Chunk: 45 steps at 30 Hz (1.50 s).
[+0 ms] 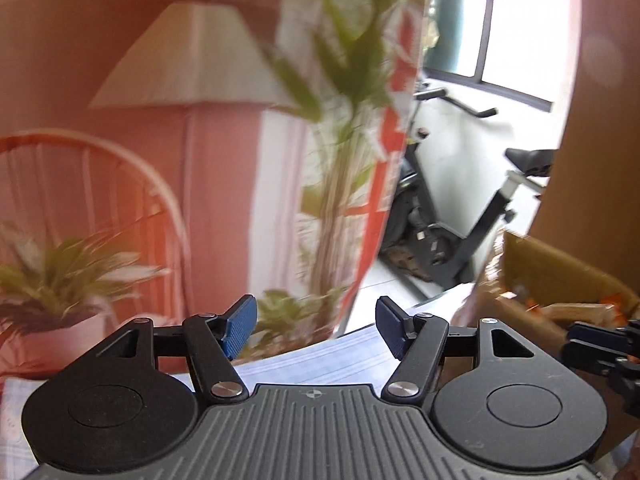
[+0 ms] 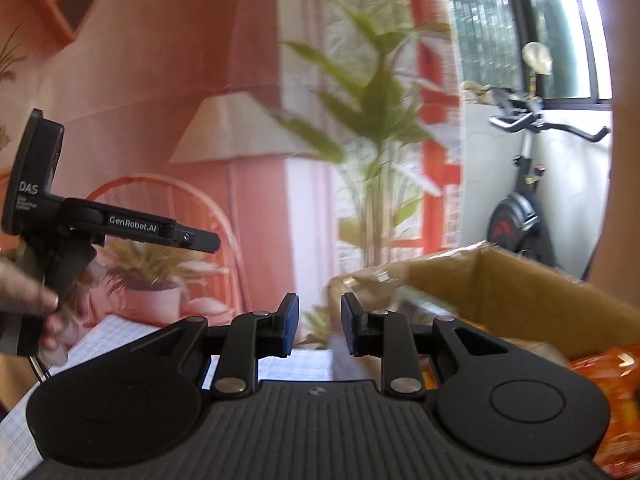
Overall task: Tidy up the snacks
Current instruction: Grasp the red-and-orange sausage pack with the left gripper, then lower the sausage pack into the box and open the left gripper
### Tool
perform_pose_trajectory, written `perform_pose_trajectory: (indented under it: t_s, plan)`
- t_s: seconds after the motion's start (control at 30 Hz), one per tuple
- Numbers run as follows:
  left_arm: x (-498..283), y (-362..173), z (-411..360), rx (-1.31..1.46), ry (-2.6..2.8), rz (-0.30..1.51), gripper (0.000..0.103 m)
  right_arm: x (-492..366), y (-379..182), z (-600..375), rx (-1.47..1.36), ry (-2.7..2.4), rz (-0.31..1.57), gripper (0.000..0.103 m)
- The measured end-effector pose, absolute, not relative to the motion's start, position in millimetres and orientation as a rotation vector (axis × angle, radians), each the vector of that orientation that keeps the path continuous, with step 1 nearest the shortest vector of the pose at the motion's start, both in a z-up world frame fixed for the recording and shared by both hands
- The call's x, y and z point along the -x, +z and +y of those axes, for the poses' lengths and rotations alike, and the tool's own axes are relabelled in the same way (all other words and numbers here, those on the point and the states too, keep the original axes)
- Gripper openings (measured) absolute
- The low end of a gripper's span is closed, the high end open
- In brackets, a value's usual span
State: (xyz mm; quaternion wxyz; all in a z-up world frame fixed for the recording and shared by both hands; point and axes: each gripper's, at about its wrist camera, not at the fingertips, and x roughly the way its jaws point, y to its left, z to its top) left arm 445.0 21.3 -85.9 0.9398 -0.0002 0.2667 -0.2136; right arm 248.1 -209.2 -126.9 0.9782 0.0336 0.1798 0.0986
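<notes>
Snacks (image 2: pixel 604 384) in orange wrappers sit in cardboard box (image 2: pixel 520 280) at right on counter (image 1: pixel 320 356). Left jaws (image 1: pixel 316 328) spread, empty. Right jaws (image 2: pixel 319 328) narrowly apart, empty. Sorting apparently barely begun; box looks full.

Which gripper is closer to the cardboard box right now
Right. The right gripper sits at the cardboard box, whose open top spreads just beside its fingers. The left gripper is off to the box's far side, over the tablecloth, empty.
</notes>
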Motion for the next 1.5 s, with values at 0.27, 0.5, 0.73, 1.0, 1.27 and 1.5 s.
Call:
perform_pose_trajectory:
  t_s: [0.27,0.5,0.73,1.0,1.27,1.5]
  plan:
    - [-485.0,-160.4,32.0,0.043,-0.392,0.685,0.068,-265.9,-186.8,-177.0,-0.054,0.236,0.459,0.026]
    - [-515.3,-222.5,12.8,0.017,-0.389,0.765,0.071,-286.2,-229.5,-173.8,-0.078,0.234,0.569,0.026]
    - [-536.0,-246.2,6.2,0.025,-0.392,0.789,0.074,-293.5,-238.6,-175.0,-0.086,0.25,0.614,0.026]
    - [-532.8,-258.9,-7.2,-0.051,-0.384,0.802,0.073,-294.6,-241.9,-176.3,-0.099,0.247,0.637,0.026]
    - [-493.9,-258.4,-10.4,-0.127,-0.446,0.838,0.068,-288.7,-241.0,-180.9,-0.127,0.235,0.653,0.026]
    - [-434.5,-255.2,-10.5,-0.14,-0.499,0.85,0.068,-273.1,-244.5,-184.4,-0.134,0.223,0.677,0.026]
